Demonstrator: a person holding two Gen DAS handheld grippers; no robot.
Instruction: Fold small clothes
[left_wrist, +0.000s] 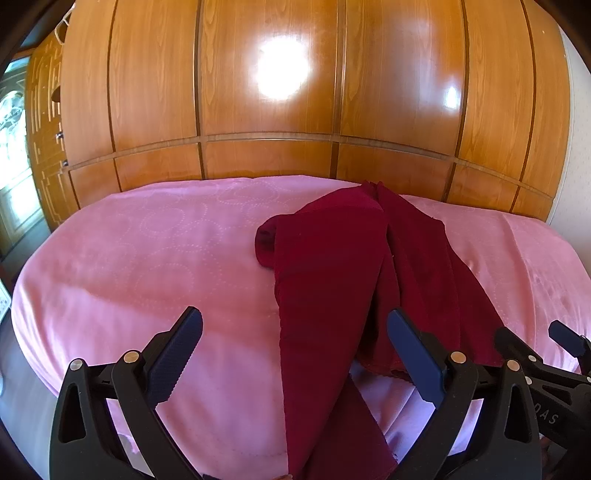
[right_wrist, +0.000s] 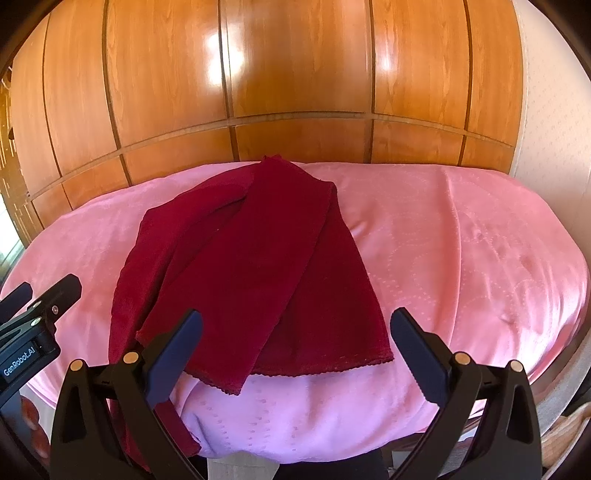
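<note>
A dark red garment (left_wrist: 332, 266) lies loosely heaped on a pink bedspread (left_wrist: 147, 258), one strip hanging over the near edge. In the right wrist view the garment (right_wrist: 251, 266) lies spread with a scalloped hem toward me. My left gripper (left_wrist: 295, 332) is open and empty, its jaws wide on either side of the hanging strip, above the near edge. My right gripper (right_wrist: 295, 332) is open and empty, its jaws wide in front of the hem. The right gripper also shows in the left wrist view (left_wrist: 532, 339), and the left gripper in the right wrist view (right_wrist: 48, 291).
The pink bedspread (right_wrist: 461, 258) covers a bed. A glossy wooden wardrobe (left_wrist: 277, 92) stands close behind it. A window (left_wrist: 11, 147) is at far left. A pale wall (right_wrist: 554, 110) is at the right.
</note>
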